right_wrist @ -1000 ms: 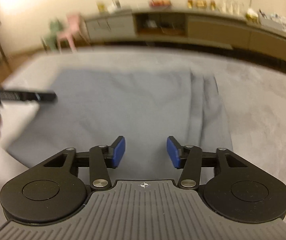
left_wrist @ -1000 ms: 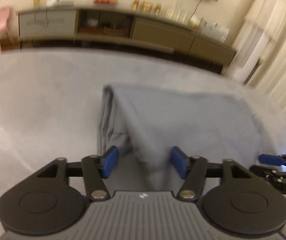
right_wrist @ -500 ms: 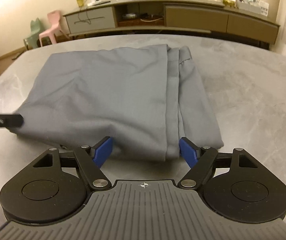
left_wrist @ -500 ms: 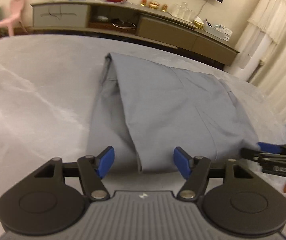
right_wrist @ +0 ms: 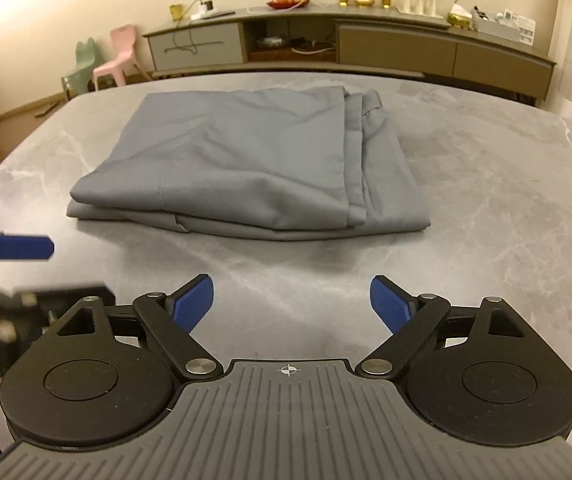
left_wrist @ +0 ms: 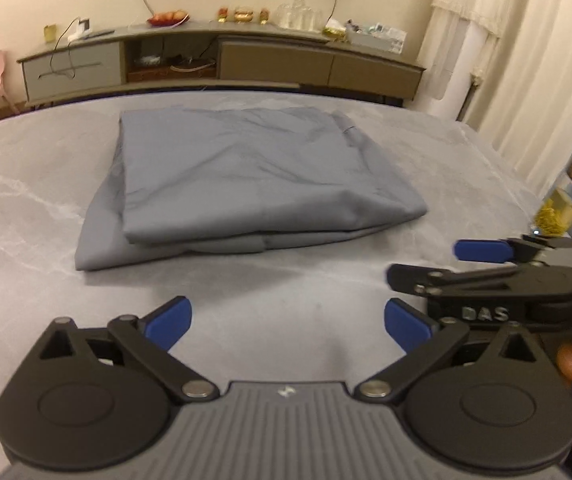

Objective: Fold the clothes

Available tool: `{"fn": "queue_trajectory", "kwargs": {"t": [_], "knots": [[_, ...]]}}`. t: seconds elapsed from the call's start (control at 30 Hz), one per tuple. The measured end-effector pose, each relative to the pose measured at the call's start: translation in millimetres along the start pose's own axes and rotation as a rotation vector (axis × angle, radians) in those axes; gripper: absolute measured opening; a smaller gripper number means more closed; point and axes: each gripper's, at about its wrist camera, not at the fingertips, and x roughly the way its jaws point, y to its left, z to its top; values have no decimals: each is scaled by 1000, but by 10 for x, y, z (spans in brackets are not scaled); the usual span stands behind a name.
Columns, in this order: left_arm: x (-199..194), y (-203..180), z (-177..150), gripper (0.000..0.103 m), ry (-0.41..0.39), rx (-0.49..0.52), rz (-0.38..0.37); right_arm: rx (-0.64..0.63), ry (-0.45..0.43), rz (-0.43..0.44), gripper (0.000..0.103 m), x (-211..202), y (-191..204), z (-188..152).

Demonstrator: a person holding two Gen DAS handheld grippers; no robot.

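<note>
Garment: we see grey cloth [right_wrist: 254, 168] folded flat on counter [right_wrist: 485, 208].
Left claw [left_wrist: 287, 326]: spread, holding nothing.
Right claw [right_wrist: 290, 302]: spread, holding nothing.

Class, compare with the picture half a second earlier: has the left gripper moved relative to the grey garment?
Yes. The left gripper has pulled back from the grey garment: its near edge, earlier between the fingers, now lies well ahead with bare table between.

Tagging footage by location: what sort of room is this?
Probably a home living room: a long low media cabinet along the wall, small plastic children's chairs, and curtains. The folded grey garment lies on a marble-look table.
</note>
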Motion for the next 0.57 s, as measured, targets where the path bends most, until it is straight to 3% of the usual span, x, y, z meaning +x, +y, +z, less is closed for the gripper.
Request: {"fn": "queue_trajectory", "kwargs": {"t": [0.17, 0.27, 0.4, 0.57], "knots": [[-139, -64, -62, 103, -83, -40, 15, 6, -13, 7, 84, -24, -30, 17], [-194, -124, -70, 103, -121, -30, 64, 3, -16, 16, 84, -37, -35, 18], [-196, -200, -76, 103, -123, 9, 116, -20, -15, 7, 85, -43, -14, 17], [-119, -153, -102, 103, -79, -12, 117, -25, -22, 3, 85, -56, -22, 28]]}}
